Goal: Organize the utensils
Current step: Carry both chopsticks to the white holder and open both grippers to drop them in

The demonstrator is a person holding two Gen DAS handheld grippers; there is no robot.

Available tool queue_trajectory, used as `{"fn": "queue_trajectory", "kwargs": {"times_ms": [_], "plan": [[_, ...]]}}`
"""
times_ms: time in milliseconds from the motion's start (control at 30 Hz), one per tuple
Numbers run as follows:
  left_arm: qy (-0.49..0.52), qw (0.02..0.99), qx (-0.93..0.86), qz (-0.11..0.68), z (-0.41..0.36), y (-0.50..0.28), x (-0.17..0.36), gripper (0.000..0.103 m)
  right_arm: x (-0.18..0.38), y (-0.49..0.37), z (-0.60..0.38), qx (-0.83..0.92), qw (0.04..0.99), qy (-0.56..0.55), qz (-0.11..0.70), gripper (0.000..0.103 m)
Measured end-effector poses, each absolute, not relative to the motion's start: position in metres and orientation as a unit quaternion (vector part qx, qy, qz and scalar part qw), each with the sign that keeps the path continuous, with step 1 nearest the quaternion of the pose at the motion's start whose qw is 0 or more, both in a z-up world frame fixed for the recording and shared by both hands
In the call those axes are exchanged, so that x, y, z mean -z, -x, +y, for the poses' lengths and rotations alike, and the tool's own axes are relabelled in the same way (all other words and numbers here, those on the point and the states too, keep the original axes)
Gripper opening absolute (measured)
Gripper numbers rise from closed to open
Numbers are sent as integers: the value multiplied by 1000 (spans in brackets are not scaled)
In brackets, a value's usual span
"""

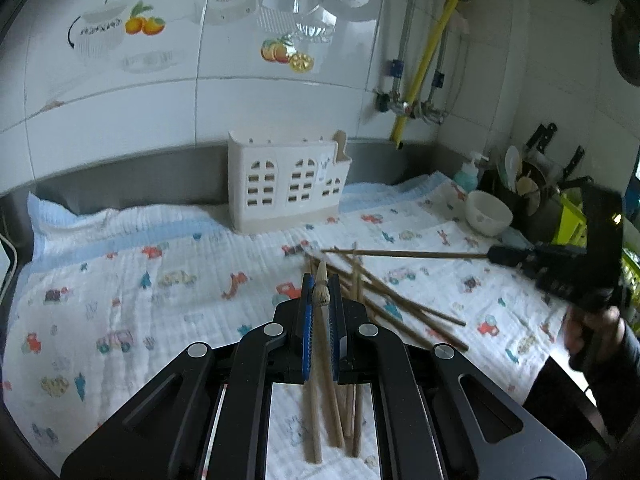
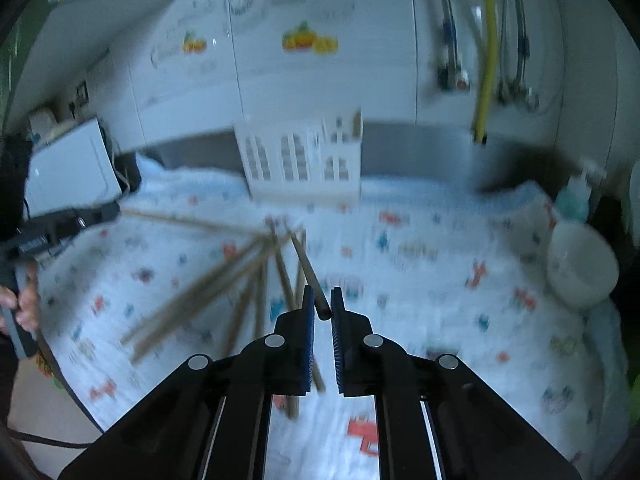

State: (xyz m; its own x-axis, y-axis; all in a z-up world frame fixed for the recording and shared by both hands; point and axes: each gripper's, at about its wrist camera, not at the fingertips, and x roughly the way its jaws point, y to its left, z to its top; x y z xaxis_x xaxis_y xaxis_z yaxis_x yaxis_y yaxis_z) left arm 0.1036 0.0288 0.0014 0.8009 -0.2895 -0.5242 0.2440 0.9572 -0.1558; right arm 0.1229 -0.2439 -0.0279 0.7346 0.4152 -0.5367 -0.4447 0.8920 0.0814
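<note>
White tiled wall (image 1: 160,120) with fruit decals (image 1: 145,24), yellow pipe (image 1: 432,40), possibly grey backsplash (image 1: 120,184)

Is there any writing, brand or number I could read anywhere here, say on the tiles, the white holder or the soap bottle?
None is readable.
Wall tile decals: dark lettering, too blurred to read.
White utensil holder: small sticker, too small to read.
Soap bottle: no legible label.

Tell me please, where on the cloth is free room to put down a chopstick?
The cloth is bare on its left half, from the holder forward to the near edge. A smaller free strip lies between the holder and the bowl. The middle right is crowded with the chopstick pile, and the far right corner with bottle and utensils.
</note>
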Motion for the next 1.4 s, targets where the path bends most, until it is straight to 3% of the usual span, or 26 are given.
{"fn": "queue_trajectory", "kwargs": {"times_ms": [833,1233,1400], "plan": [[32,964,130,230,33,-179,-81,5,-111,-215,-211,-264,932,81,234,6],[6,984,116,138,32,-211,-174,5,-170,-264,-190,-237,949,92,186,6],[9,989,99,111,33,-231,-190,5,-173,-282,-180,-233,950,94,184,6]]}}
